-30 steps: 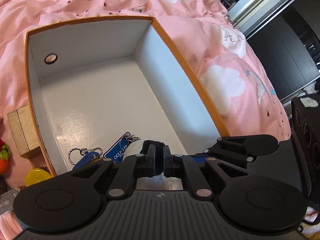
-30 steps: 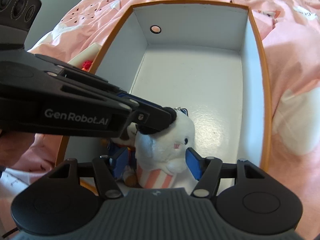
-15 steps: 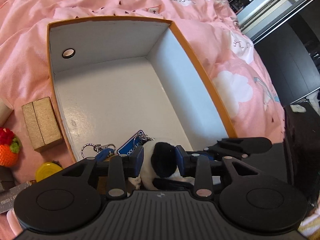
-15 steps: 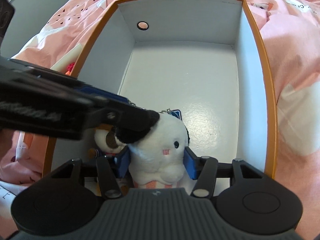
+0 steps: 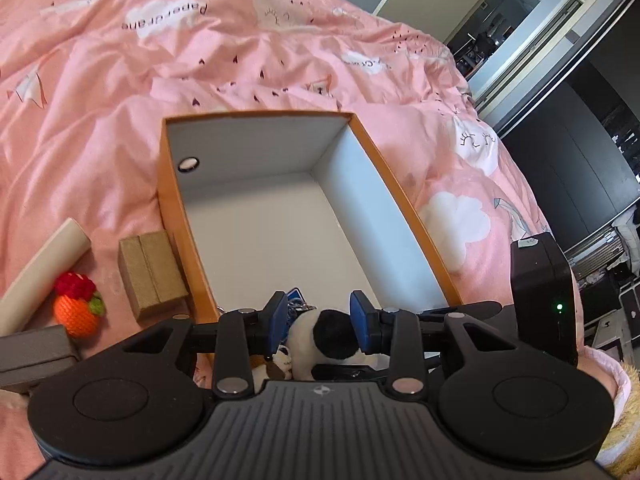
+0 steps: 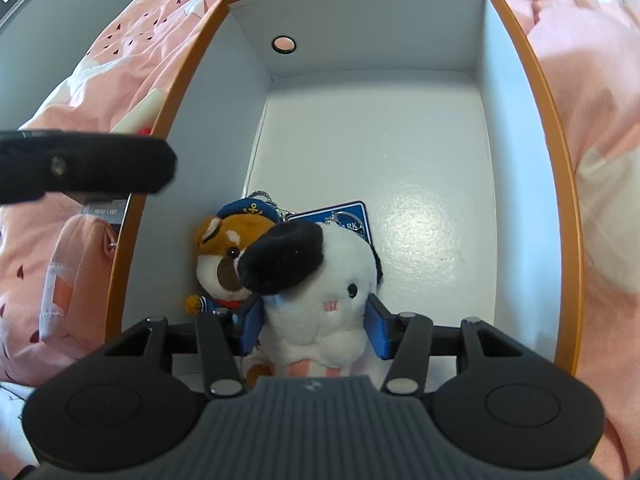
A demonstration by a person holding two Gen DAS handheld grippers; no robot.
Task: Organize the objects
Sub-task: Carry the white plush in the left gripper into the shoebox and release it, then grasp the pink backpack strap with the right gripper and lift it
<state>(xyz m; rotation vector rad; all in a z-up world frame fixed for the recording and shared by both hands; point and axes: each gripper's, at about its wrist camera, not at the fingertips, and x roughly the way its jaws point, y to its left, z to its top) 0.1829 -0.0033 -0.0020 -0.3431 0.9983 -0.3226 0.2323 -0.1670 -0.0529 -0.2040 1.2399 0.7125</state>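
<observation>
A white plush with a black ear stands in the near end of the orange box with the white inside. My right gripper is shut on its body, a blue pad pressed into each side. Beside it on the left leans a brown dog plush in a sailor cap, with a blue tag behind. My left gripper hangs open above the plush, its pads apart from the black ear. One of its fingers shows at the left of the right wrist view.
The box lies on a pink bedcover. Left of the box lie a kraft cardboard box, a crocheted orange fruit, a cream tube and a grey block. The far part of the box floor is bare.
My left gripper let go of the plush's black ear, opened, and rose back away from the box. My right gripper narrowed onto the plush's body.
</observation>
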